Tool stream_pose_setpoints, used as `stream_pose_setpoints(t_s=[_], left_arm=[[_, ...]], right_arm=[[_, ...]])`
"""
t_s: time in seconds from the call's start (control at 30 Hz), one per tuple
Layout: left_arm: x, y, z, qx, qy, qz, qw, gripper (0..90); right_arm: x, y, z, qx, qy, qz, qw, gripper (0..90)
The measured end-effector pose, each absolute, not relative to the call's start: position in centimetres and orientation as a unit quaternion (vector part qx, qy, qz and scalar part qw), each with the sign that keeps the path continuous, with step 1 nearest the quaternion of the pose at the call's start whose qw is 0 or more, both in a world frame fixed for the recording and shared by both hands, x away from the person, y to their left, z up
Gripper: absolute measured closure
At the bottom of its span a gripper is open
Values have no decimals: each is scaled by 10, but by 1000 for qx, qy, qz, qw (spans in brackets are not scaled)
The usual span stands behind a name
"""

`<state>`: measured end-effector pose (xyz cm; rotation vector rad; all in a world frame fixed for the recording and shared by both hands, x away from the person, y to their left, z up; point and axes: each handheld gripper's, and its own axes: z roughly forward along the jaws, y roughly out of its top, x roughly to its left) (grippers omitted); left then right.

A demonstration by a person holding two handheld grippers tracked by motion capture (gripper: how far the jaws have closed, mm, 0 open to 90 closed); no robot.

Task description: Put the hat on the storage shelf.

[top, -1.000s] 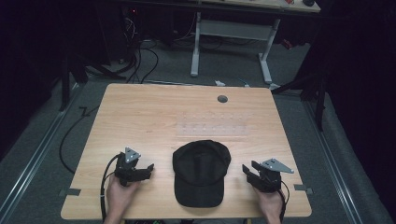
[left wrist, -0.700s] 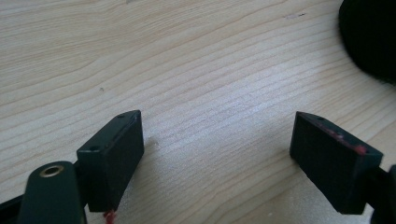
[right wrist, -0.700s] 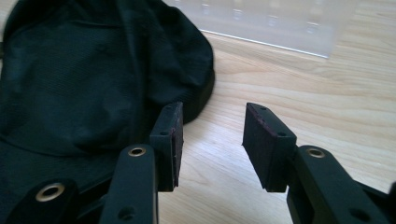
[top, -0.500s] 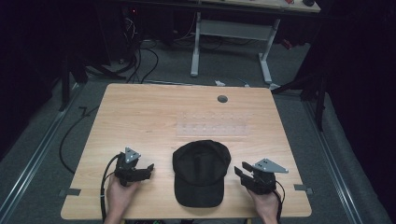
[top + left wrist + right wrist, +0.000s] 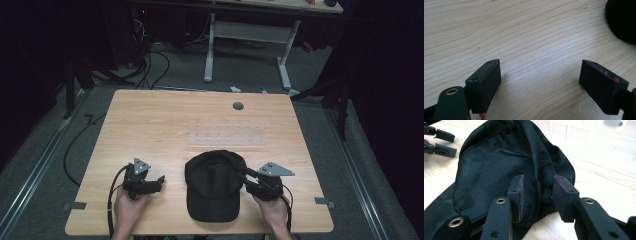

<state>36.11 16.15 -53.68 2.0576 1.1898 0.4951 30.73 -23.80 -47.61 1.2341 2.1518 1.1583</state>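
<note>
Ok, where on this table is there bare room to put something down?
The far half of the table is bare, bar a grommet. There is bare wood between the left gripper and the cap. It is crowded where the right gripper meets the cap.

A black cap [image 5: 214, 182] with faint camouflage patterning lies on the light wood-grain table [image 5: 165, 125].

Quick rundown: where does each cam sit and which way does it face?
High view: fixed above the person's side, looking forward and down on the table; both hands, left claw and right claw show.
Left gripper view: rides the left claw, facing bare wood between open jaws.
Right gripper view: rides the right claw, facing the black cap, jaws astride a fold of it.
Shared: high and right gripper views both show the cap and the left claw.
</note>
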Motion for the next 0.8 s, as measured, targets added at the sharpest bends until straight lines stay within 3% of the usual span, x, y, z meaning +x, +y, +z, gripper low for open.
stream_pose_setpoints(t_s=[0.63, 0.8], left_arm=[[361, 162, -537, 794, 459, 191, 349, 182], [361, 162, -537, 794, 459, 191, 349, 182]], right_arm=[[338, -224, -483, 451, 790, 381, 162, 658], [341, -226, -485, 450, 789, 390, 152, 716]])
